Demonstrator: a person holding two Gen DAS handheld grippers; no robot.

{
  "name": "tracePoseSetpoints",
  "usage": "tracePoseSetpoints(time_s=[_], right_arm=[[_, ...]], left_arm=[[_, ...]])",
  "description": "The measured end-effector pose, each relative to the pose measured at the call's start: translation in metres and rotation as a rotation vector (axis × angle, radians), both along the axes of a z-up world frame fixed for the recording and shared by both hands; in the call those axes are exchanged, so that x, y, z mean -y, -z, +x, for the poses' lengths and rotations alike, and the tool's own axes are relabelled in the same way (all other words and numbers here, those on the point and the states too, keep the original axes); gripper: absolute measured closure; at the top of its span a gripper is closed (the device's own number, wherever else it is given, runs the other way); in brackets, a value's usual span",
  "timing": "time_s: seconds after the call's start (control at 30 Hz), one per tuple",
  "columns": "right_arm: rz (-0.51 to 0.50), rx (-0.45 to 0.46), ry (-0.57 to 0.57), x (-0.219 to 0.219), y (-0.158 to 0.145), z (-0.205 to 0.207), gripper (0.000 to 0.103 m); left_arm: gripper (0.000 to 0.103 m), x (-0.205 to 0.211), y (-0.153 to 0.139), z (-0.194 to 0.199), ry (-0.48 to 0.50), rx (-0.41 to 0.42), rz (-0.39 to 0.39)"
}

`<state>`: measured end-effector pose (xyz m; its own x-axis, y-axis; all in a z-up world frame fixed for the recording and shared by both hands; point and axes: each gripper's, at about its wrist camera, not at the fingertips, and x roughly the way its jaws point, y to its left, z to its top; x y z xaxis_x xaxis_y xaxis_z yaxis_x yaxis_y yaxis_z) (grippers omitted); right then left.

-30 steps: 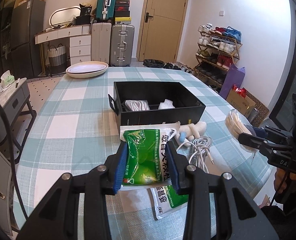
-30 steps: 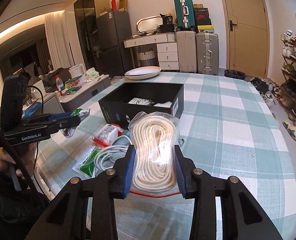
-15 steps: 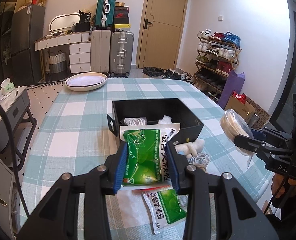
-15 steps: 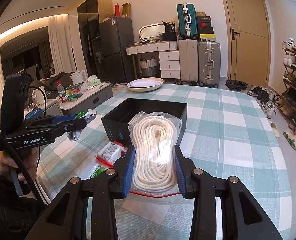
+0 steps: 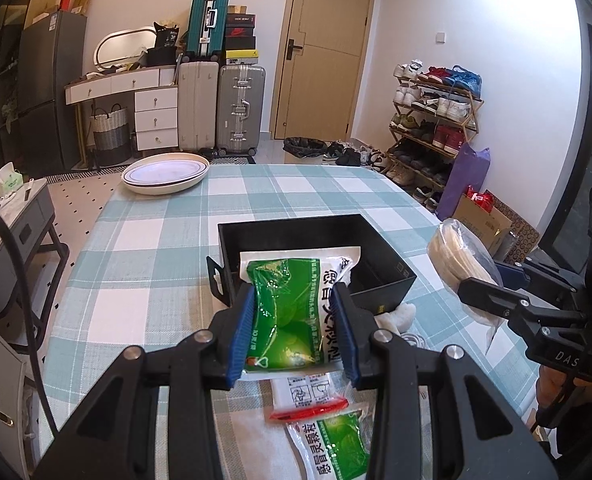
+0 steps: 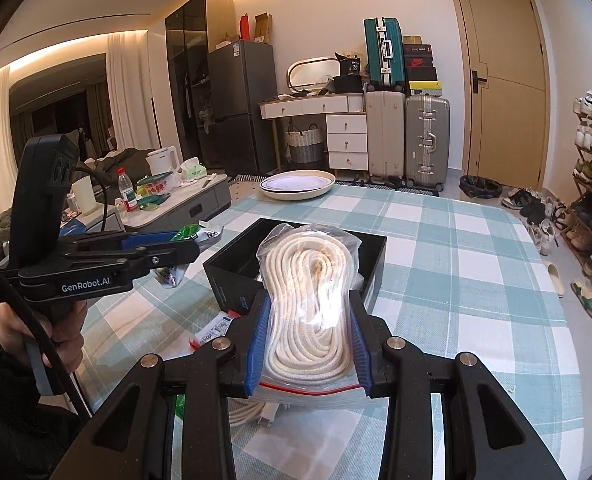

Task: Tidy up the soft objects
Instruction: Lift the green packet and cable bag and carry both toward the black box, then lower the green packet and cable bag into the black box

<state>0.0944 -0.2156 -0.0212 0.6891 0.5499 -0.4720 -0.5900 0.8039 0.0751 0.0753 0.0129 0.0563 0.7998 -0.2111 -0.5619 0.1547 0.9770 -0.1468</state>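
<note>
Left gripper (image 5: 293,330) has its blue pads squeezed in on a green packet (image 5: 291,312), pinching it across the lower half so the top sticks up free in front of the black box (image 5: 380,280). Looks like a crinkly plastic pouch with something loose inside, so I'd guess light, squishy and a bit slick; gripping across the fat middle like this seems right, since the flat sealed edge would probably slide out. Right gripper (image 6: 310,344) is clamped on a zip bag of white rope (image 6: 310,304), jaws pressing both sides of the coil with the red zip strip hanging just under the pads. The rope gives the bag some body, but the film is shiny and the coil could shift inside it, so I'd keep the hold on the bulk of the rope, not on bare plastic. Both are held up off the checked tablecloth (image 6: 476,280), just short of the box, which is open on top. Below them, another green packet (image 5: 336,440), a red-and-white sachet (image 6: 211,330) and a white cable (image 6: 251,410) lie on the table near the box. Nothing fragile here, as far as I can tell.
</note>
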Motion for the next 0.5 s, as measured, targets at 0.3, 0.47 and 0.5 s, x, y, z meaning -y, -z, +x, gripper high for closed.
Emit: tracePoseSetpoints(time_s=[0.3, 0.47, 0.5], right_arm=[[0.012, -0.027, 0.005, -0.007, 0.003, 0.025, 0.066], [0.022, -0.033, 0.001, -0.014, 0.005, 0.037, 0.066], [0.023, -0.034, -0.003, -0.016, 0.005, 0.040, 0.066]], left_arm=[[0.066, 0.000, 0.003, 0.020, -0.007, -0.008, 0.002], [0.066, 0.001, 0.004, 0.033, -0.013, -0.004, 0.007], [0.066, 0.002, 0.004, 0.036, -0.015, -0.004, 0.008]])
